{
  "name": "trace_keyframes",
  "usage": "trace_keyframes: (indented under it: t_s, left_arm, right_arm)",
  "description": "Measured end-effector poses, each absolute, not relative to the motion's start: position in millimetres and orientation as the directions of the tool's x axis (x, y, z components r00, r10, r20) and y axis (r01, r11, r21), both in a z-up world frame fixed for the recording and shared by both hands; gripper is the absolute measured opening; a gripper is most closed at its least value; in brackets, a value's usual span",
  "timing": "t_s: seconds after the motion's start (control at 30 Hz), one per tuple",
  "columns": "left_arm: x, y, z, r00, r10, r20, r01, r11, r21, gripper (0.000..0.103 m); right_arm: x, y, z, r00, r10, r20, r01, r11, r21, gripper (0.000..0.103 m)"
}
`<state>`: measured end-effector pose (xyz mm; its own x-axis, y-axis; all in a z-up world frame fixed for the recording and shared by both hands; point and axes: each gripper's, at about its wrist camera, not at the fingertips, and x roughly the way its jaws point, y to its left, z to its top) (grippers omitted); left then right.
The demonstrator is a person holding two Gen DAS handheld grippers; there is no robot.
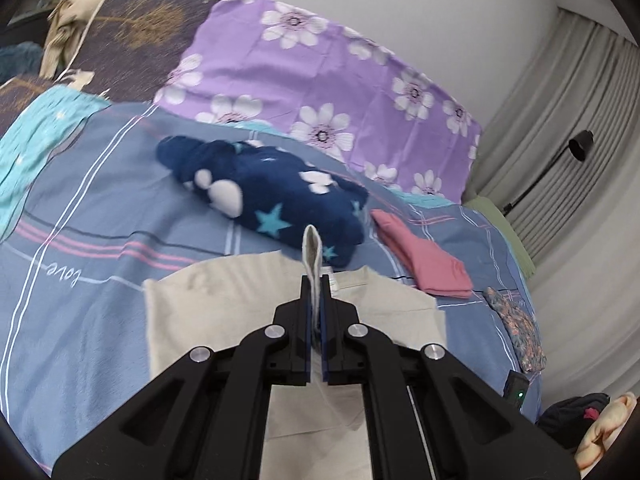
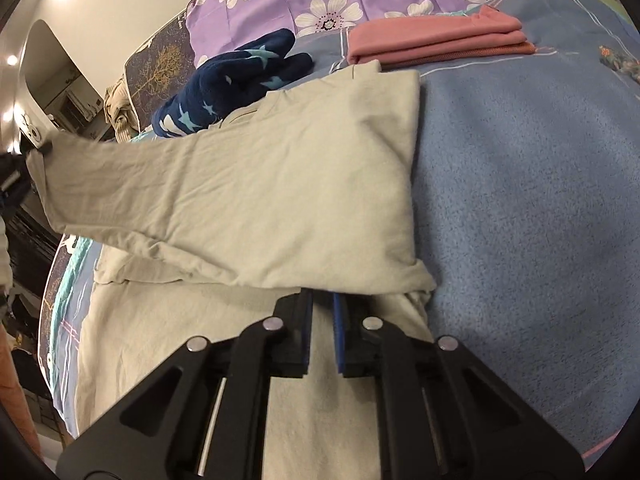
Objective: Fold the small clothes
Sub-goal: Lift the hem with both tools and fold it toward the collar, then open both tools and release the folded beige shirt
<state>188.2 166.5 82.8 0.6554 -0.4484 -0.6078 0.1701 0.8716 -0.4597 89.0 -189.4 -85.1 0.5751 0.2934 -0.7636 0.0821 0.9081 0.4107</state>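
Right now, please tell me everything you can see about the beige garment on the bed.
The beige garment is plain, soft-looking fabric, lightly creased, lying on the blue bedspread. One part is folded over the rest with a straight edge. The left gripper pinches an edge of it, a strip standing up between the fingers, and lifts a sleeve-like end. The right gripper meets its near fold. Its far edge lies beside the pink folded clothes and the navy star fleece.

The word "love" stands upside down on the blue bedsheet point(image 1: 120, 216).

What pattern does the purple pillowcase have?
The purple pillowcase has white flowers with dark centres; the left wrist view shows it best.
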Motion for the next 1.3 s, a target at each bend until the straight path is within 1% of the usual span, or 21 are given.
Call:
trace_keyframes:
  t_s: [0.13,0.27,0.33,0.37,0.43,0.47,0.53,0.6,0.67,0.73,0.77,0.8,0.87,0.9,0.97,1.0,1.03,1.07,1.13,1.2,1.3]
  left_arm:
    - [185.0,190.0,64.4,0.657,-0.413,-0.631,0.132,0.887,-0.443,0.002]
    - [191.3,208.2,27.2,0.621,-0.392,-0.679,0.103,0.899,-0.425,0.003]
    - [195.3,212.9,4.8,0.594,-0.331,-0.733,0.065,0.928,-0.367,0.007]
    - [197.1,216.0,-4.8,0.583,-0.284,-0.762,0.037,0.945,-0.324,0.013]
    - [195.8,226.1,-18.1,0.575,-0.201,-0.793,-0.01,0.968,-0.252,0.014]
    - [193.8,229.7,-19.6,0.578,-0.194,-0.793,-0.018,0.968,-0.25,0.014]
    - [184.6,233.5,-15.9,0.595,-0.234,-0.769,0.004,0.958,-0.288,0.014]
    - [175.8,226.8,-10.9,0.609,-0.267,-0.747,0.059,0.954,-0.293,0.017]
    - [168.2,212.6,-10.2,0.608,-0.311,-0.731,0.121,0.946,-0.302,0.021]
    - [166.5,194.6,-16.4,0.586,-0.338,-0.736,0.162,0.939,-0.303,0.024]
    - [167.2,184.8,-23.1,0.57,-0.341,-0.747,0.177,0.939,-0.294,0.027]
    - [168.1,175.1,-28.8,0.556,-0.334,-0.762,0.181,0.943,-0.281,0.031]
    - [172.9,156.1,-56.5,0.492,-0.283,-0.824,0.165,0.959,-0.23,0.032]
    - [172.7,149.7,-67.4,0.487,-0.243,-0.839,0.16,0.969,-0.188,0.033]
    - [161.3,133.5,-71.9,0.582,-0.179,-0.793,0.204,0.976,-0.071,0.038]
    - [158.9,131.3,-71.6,0.592,-0.162,-0.789,0.201,0.978,-0.05,0.039]
    - [158.2,131.2,-70.7,0.594,-0.156,-0.789,0.194,0.98,-0.048,0.039]
    - [157.9,132.1,-70.9,0.594,-0.158,-0.789,0.19,0.98,-0.053,0.039]
    - [156.7,135.4,-71.5,0.595,-0.173,-0.785,0.189,0.979,-0.072,0.039]
    - [156.3,137.0,-72.1,0.597,-0.172,-0.783,0.188,0.98,-0.072,0.039]
    - [155.7,130.8,-72.3,0.605,-0.144,-0.783,0.188,0.982,-0.035,0.039]
  right_arm:
    - [87.9,-184.3,-84.2,0.579,0.273,-0.769,0.076,0.92,0.384,0.01]
    - [88.6,-178.2,-82.1,0.577,0.263,-0.773,0.065,0.929,0.364,0.014]
    - [86.5,-176.5,-80.9,0.574,0.258,-0.777,0.061,0.933,0.354,0.015]
    - [84.8,-175.8,-80.1,0.572,0.255,-0.78,0.059,0.935,0.349,0.015]
    - [78.7,-172.1,-76.6,0.563,0.25,-0.787,0.042,0.943,0.329,0.019]
    - [75.2,-170.3,-75.2,0.561,0.248,-0.79,0.029,0.947,0.319,0.021]
    - [64.8,-163.8,-70.6,0.55,0.241,-0.799,-0.014,0.96,0.279,0.025]
    - [56.9,-159.2,-66.1,0.541,0.241,-0.806,-0.049,0.965,0.256,0.025]
    - [50.4,-157.4,-58.5,0.54,0.268,-0.798,-0.077,0.96,0.27,0.025]
    - [48.1,-159.4,-46.8,0.561,0.308,-0.768,-0.1,0.946,0.307,0.022]
    - [49.5,-161.3,-40.7,0.578,0.316,-0.752,-0.103,0.943,0.317,0.021]
    - [51.4,-163.5,-35.6,0.596,0.315,-0.739,-0.1,0.942,0.321,0.021]
    - [58.4,-170.8,-26.9,0.634,0.299,-0.713,-0.076,0.942,0.328,0.021]
    - [62.9,-175.7,-26.9,0.644,0.291,-0.708,-0.053,0.94,0.338,0.021]
    - [74.5,-183.1,-42.1,0.6,0.222,-0.769,0.022,0.956,0.294,0.021]
    - [79.7,-185.6,-56.0,0.551,0.174,-0.816,0.056,0.968,0.244,0.016]
    - [82.0,-190.6,-76.0,0.501,0.171,-0.848,0.067,0.97,0.235,0.01]
    - [77.5,-194.4,-80.2,0.528,0.195,-0.827,0.051,0.964,0.26,0.008]
    - [70.9,-198.1,-77.9,0.534,0.212,-0.819,0.037,0.961,0.273,0.008]
    - [67.8,-200.0,-74.1,0.531,0.218,-0.819,0.045,0.958,0.284,0.008]
    - [71.0,-218.0,-60.3,0.541,0.308,-0.783,0.072,0.91,0.408,0.016]
